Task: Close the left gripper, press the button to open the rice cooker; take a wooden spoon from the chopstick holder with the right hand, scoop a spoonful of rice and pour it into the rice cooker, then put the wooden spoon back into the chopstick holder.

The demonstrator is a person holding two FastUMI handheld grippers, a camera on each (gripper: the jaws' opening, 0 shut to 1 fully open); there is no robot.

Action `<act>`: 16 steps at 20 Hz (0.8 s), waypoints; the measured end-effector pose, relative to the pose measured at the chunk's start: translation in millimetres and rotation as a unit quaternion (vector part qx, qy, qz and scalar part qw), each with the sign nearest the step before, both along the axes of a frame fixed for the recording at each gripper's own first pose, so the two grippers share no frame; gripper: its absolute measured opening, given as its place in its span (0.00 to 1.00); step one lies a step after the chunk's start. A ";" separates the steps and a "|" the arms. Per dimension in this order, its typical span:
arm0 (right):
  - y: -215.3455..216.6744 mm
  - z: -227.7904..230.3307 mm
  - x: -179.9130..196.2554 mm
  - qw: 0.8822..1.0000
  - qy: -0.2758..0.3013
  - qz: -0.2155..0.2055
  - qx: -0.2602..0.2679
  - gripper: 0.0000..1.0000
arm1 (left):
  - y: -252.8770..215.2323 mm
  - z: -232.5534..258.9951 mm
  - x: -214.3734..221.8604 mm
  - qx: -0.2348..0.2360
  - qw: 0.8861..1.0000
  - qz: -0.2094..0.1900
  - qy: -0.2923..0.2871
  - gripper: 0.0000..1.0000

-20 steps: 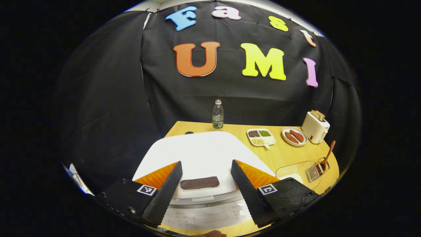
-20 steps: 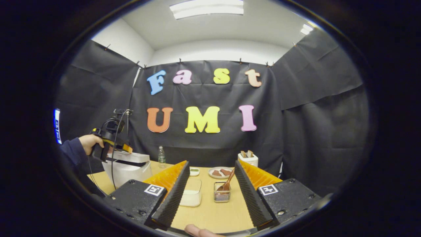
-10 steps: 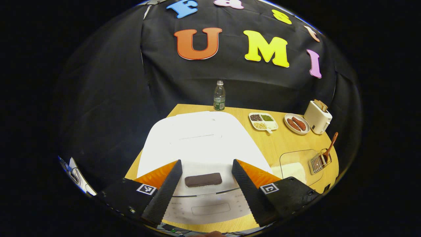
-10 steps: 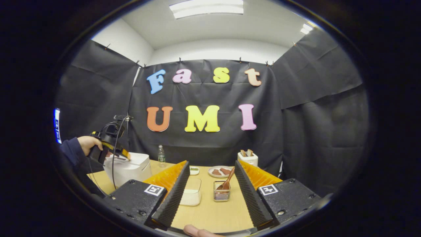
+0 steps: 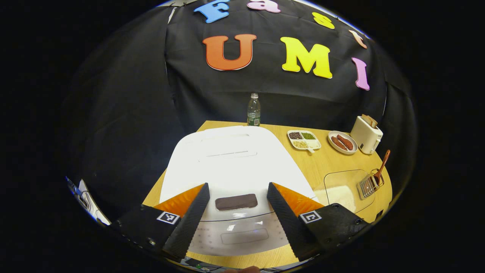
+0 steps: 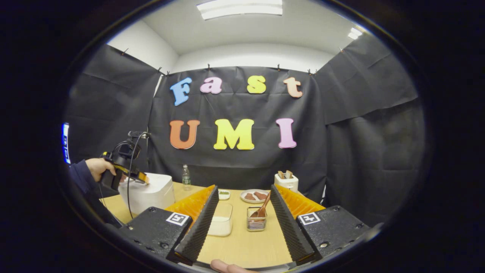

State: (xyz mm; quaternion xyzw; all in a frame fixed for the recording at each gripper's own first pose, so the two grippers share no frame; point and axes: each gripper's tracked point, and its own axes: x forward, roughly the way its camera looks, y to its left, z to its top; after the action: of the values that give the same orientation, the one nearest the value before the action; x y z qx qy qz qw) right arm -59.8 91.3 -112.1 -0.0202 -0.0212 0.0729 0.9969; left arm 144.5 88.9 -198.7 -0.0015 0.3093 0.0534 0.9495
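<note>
The white rice cooker (image 5: 227,167) stands with its lid down, and its dark button (image 5: 235,201) lies on the front edge. My left gripper (image 5: 238,185) hovers open just above that button, which shows between the two fingers. In the right gripper view a hand holds the left gripper (image 6: 127,174) over the rice cooker (image 6: 146,193). My right gripper (image 6: 243,187) is open and holds nothing, back from the table's near edge. The wooden spoon (image 6: 261,208) leans in the wire chopstick holder (image 6: 256,223), beside a clear box of rice (image 6: 221,222).
A water bottle (image 5: 253,110) stands at the table's back edge. A divided dish of beans (image 5: 304,139), a plate of sausages (image 5: 342,142) and a white toaster (image 5: 366,133) line the back right. The rice box (image 5: 341,189) and chopstick holder (image 5: 366,185) sit right of the cooker.
The cooker's lid stood slightly ajar a second ago and now sits flat. The left gripper has lowered and tilted a little over the cooker's front. The right gripper has barely moved.
</note>
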 end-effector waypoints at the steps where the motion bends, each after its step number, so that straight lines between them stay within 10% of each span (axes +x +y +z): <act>1: 1.2 0.4 0.2 1.000 0.000 0.001 -0.001 0.89 | -0.1 -0.6 -0.8 0.002 1.000 0.000 -0.004 1.00; 16: -2.2 -3.7 4.5 1.000 0.015 -0.014 0.000 0.89 | 1.3 7.5 -7.6 0.017 0.990 0.023 -0.135 0.96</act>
State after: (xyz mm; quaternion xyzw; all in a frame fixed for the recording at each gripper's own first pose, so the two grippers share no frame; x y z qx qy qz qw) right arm -55.3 89.1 -115.7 -0.0199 -0.0058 0.0592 0.9980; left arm 136.9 90.2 -191.3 0.0003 0.1774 0.0795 0.9809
